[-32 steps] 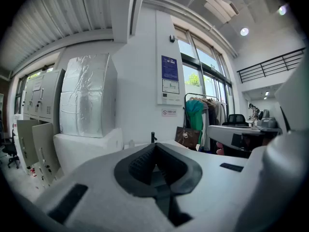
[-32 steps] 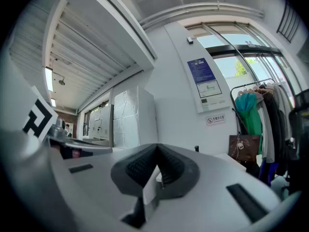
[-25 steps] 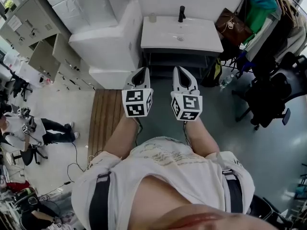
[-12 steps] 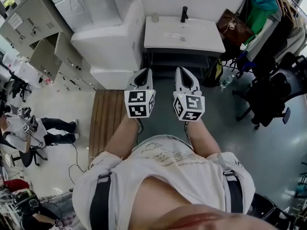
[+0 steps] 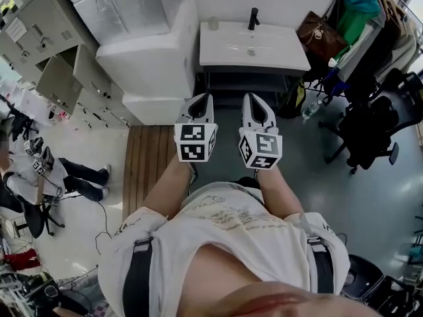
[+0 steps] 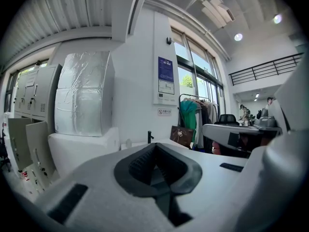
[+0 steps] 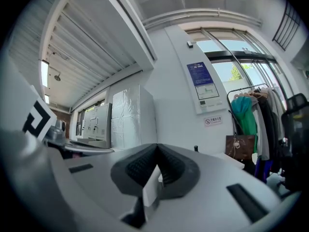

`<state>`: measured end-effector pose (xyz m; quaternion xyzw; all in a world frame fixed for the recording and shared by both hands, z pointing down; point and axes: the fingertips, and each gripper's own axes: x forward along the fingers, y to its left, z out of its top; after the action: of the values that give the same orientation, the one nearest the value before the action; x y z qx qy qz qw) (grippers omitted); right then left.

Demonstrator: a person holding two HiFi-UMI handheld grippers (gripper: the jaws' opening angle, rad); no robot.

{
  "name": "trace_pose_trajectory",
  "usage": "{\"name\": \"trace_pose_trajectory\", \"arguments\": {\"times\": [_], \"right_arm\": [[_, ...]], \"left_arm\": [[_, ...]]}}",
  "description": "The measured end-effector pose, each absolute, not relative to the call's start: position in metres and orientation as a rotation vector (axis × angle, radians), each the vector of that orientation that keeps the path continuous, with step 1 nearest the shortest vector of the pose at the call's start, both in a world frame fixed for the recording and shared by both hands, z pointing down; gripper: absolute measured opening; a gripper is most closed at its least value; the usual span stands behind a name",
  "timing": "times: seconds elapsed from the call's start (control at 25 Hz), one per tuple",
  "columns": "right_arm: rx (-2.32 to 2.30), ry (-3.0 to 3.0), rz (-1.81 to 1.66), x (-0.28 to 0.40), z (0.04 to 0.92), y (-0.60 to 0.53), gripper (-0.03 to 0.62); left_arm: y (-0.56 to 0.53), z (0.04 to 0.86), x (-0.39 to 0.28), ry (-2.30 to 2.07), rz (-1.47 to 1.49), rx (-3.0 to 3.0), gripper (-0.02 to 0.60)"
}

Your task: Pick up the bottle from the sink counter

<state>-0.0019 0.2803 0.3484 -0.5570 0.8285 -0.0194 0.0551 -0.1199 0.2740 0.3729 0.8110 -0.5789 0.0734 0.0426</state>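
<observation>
A small pale bottle (image 5: 213, 24) stands at the back left corner of the white sink counter (image 5: 277, 51), left of the black faucet (image 5: 252, 18). My left gripper (image 5: 203, 97) and right gripper (image 5: 250, 96) are held side by side in the air, well short of the counter, both pointing at it. Both are shut with nothing between the jaws. In the left gripper view the left gripper (image 6: 154, 145) shows the bottle (image 6: 128, 142) and faucet (image 6: 150, 137) small and far off. In the right gripper view the right gripper (image 7: 157, 147) shows only the faucet tip (image 7: 196, 149).
A large white wrapped unit (image 5: 149, 51) stands against the counter's left side. A brown handbag (image 5: 322, 35) and a clothes rack (image 5: 370, 18) are at its right. A black office chair (image 5: 367, 137), a floor bottle (image 5: 310, 109) and a wooden board (image 5: 147, 164) lie nearby. People sit at far left (image 5: 46, 177).
Both grippers have kept their shut, side-by-side pose and edged slightly right in the head view. The sink counter has shifted slightly right and looks a little nearer.
</observation>
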Motion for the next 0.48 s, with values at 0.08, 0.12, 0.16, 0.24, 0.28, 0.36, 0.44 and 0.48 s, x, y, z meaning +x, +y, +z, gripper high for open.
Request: {"name": "trace_pose_trajectory", "arguments": {"times": [0.08,0.12,0.16,0.24,0.28,0.36,0.44,0.48], "right_arm": [[-1.696,2.514,-0.064,-0.004,0.351,0.28,0.023],[-1.697,2.512,-0.064,-0.004,0.351,0.279,0.023],[-1.698,2.509,-0.064,-0.003,0.351,0.279,0.023],[-1.702,2.507,-0.068,-0.002,0.354,0.276,0.023],[-1.704,2.512,-0.071,-0.002,0.356,0.273,0.023],[-1.704,2.528,-0.076,-0.001,0.363,0.266,0.023],[-1.704,2.536,-0.081,0.001,0.367,0.256,0.023],[-1.704,2.536,-0.083,0.003,0.369,0.248,0.023]], "left_arm": [[0.273,0.375,-0.12,-1.754,0.222,2.485,0.02],[0.272,0.376,-0.12,-1.75,0.221,2.487,0.02],[0.272,0.377,-0.12,-1.748,0.221,2.488,0.02],[0.267,0.38,-0.12,-1.747,0.219,2.481,0.02],[0.264,0.381,-0.12,-1.746,0.216,2.475,0.02],[0.256,0.386,-0.12,-1.742,0.213,2.462,0.02],[0.247,0.391,-0.116,-1.74,0.22,2.457,0.02],[0.241,0.392,-0.114,-1.739,0.225,2.457,0.02]]}}
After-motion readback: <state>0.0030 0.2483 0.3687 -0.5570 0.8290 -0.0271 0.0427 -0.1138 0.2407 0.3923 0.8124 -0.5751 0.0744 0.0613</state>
